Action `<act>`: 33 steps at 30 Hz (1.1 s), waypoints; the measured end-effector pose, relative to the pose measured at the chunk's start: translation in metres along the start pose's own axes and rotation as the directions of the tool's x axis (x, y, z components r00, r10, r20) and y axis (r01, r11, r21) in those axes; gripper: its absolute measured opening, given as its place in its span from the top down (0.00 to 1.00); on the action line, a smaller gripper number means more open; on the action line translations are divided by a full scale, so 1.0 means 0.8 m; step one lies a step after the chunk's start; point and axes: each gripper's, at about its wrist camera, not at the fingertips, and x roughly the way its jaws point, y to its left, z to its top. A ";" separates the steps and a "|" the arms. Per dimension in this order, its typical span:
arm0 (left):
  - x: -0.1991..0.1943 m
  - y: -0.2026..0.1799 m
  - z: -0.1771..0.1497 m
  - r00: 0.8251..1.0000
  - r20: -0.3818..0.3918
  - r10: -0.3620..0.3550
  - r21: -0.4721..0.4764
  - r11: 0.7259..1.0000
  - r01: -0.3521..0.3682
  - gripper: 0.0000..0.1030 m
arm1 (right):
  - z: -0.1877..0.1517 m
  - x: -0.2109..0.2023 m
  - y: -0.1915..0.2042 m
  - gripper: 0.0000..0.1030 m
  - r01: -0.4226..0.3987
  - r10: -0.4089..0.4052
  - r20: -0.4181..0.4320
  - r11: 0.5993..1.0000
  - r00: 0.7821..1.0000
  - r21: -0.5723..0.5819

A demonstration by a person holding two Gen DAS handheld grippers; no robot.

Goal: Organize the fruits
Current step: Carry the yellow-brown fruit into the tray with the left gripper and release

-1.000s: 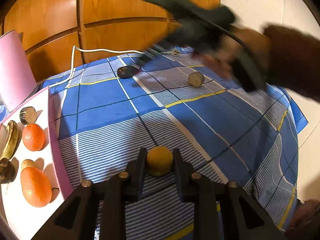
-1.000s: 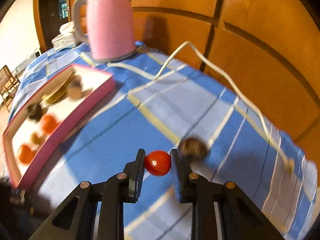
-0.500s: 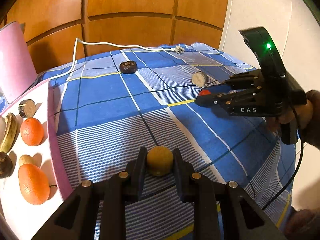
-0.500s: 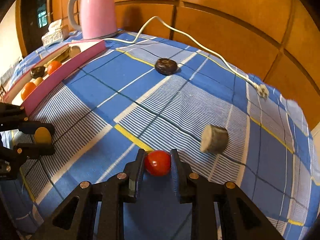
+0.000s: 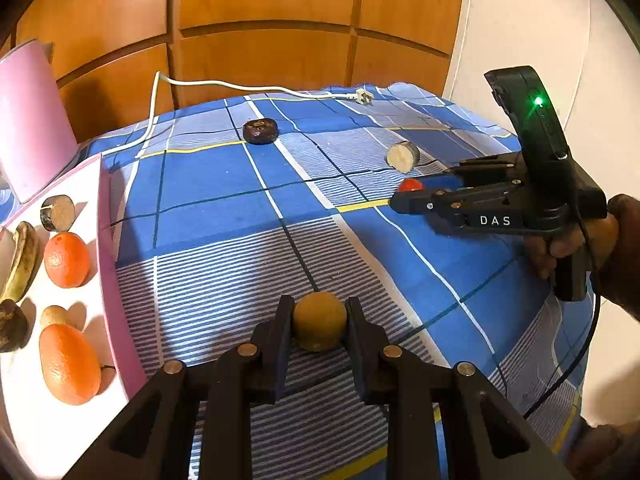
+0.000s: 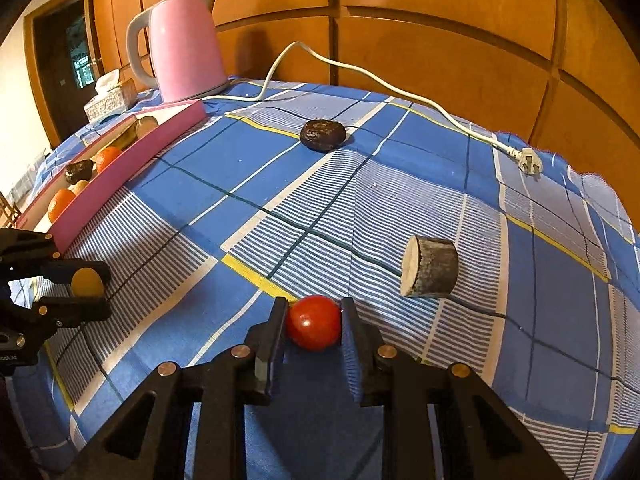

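Observation:
My left gripper is shut on a small yellow-brown round fruit, low over the blue checked cloth beside the pink tray. My right gripper is shut on a small red tomato near the cloth, and shows in the left wrist view at the right. The tray holds two oranges, a banana, a dark fruit and a cut log-like piece. A dark brown fruit and a grey cut cylinder lie on the cloth.
A pink kettle stands behind the tray, its white cord and plug trailing across the far cloth. A tissue box sits beside the kettle. Wooden panels back the table. The cloth drops off at the right edge.
My right gripper swung with the tomato from the far middle of the table to the right side and has settled low there. My left gripper has stayed put with its fruit.

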 end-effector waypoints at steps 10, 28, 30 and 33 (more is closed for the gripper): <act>-0.022 -0.009 0.007 0.999 0.017 -0.036 -0.011 0.999 0.036 0.75 | -0.002 0.000 0.001 0.76 0.005 -0.006 0.009 1.000 1.000 0.009; -0.134 0.093 0.015 0.986 0.164 0.036 -0.266 0.964 0.009 0.75 | -0.003 -0.001 0.002 0.76 0.012 -0.012 0.016 1.000 1.000 0.019; -0.143 0.119 0.009 0.983 0.162 0.083 -0.319 0.947 -0.027 0.75 | -0.003 -0.001 0.000 0.76 0.008 -0.008 0.018 1.000 1.000 0.024; -0.147 0.147 -0.003 0.977 0.117 0.179 -0.382 0.916 -0.122 0.75 | -0.003 -0.001 -0.001 0.76 0.004 -0.005 0.020 1.000 1.000 0.028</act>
